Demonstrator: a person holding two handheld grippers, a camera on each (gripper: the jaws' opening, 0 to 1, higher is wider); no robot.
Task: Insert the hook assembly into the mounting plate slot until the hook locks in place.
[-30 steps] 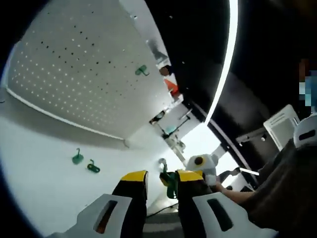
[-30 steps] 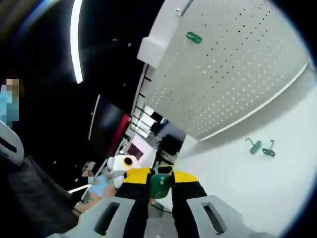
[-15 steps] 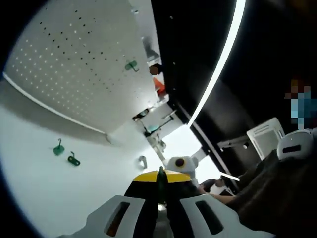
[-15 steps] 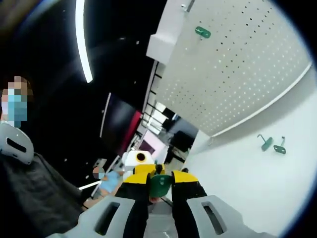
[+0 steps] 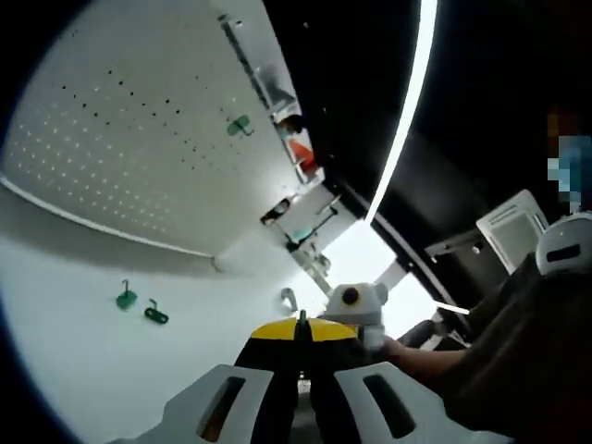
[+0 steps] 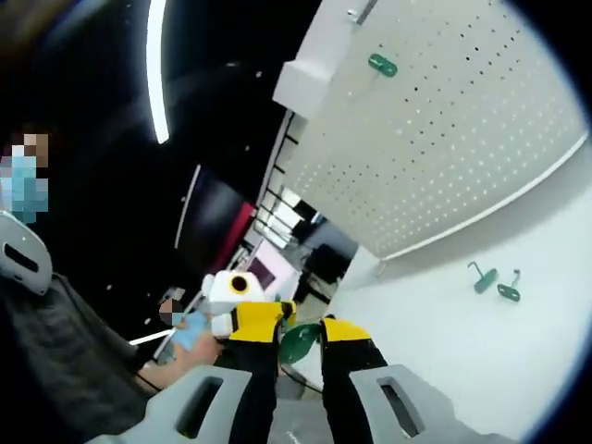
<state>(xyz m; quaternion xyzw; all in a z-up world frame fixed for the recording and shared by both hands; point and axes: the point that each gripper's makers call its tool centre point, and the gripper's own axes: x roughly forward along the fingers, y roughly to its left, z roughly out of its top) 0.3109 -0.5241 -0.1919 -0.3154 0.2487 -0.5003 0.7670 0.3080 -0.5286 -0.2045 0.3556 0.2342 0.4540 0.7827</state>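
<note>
- Grippers are both held up off the white bench, tilted so that the white pegboard slants across each view.
- Left gripper has its yellow-tipped fingers drawn almost together, pinching a thin dark green piece seen edge-on; too little of it shows to name it for certain.
- Right gripper has its fingers narrowly apart, with a green hook part between them; its rounded body fills the gap and seems gripped, though the contact on each side is hard to make out.
- The left gripper comes into the right gripper view from the left, just beside the right one's fingertips, with a person's hand behind it.
- 2 green hooks lie close together on the bench near the pegboard's lower edge; in the left gripper view they appear as small green shapes, well apart from the fingers.
- 1 green hook hangs on the pegboard near its upper edge.
- A small metal ring-shaped piece sits on the bench beyond the left fingers; what it is cannot be told.
- A person's dark sleeve shows at the right of the left gripper view.
</note>
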